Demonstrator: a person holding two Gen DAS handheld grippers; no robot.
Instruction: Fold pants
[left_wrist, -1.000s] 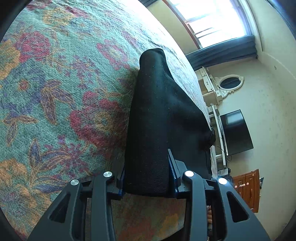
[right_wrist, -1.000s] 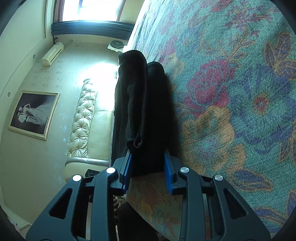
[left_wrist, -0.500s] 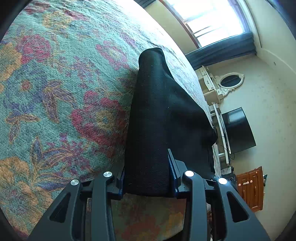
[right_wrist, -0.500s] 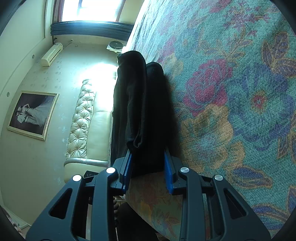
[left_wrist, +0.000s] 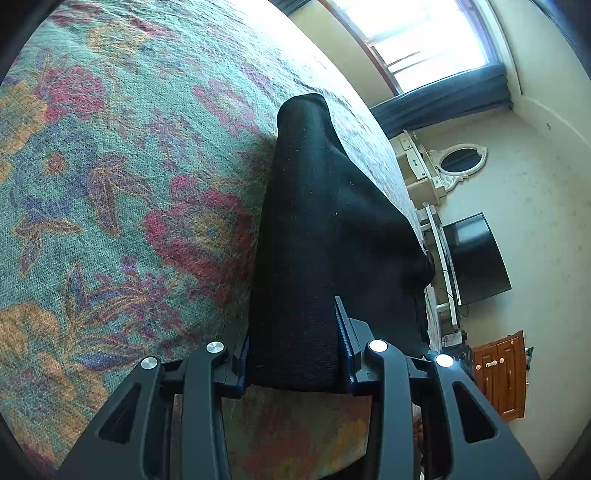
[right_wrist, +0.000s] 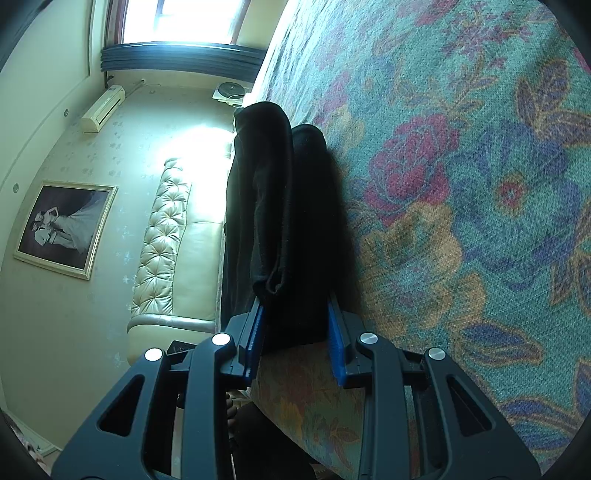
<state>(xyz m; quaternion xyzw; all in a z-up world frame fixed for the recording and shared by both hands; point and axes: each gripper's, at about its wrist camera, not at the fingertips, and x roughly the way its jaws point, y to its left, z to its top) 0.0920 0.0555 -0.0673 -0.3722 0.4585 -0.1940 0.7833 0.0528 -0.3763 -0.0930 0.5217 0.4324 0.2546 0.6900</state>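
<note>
— Barely anything has shifted since a second ago: both claws keep their grip and the black pants (left_wrist: 325, 236) have only crept a touch further over the floral bedspread (left_wrist: 110, 184).

— So which step is this?

— I'd say mid-fold. The left claw (left_wrist: 295, 354) is clamped on a thick doubled edge of the pants, and the right claw (right_wrist: 295, 332) is clamped on another bundle where you can see two layers and a hem. The cloth is held up off the bedspread, hanging between them and draping toward the far side.

— Next?

— Probably carry that held edge across and lay it down flat on the bedspread, both claws travelling level so the layers stay aligned, then let go.

— Anything in the way?

— Nothing lies on the bedspread near the pants. Beyond it, on the window side, there's a tufted headboard (right_wrist: 166, 236) and a framed picture (right_wrist: 62, 229); on the other side a television (left_wrist: 476, 254) and a wooden cabinet (left_wrist: 502, 376), all well apart from the pants.
</note>
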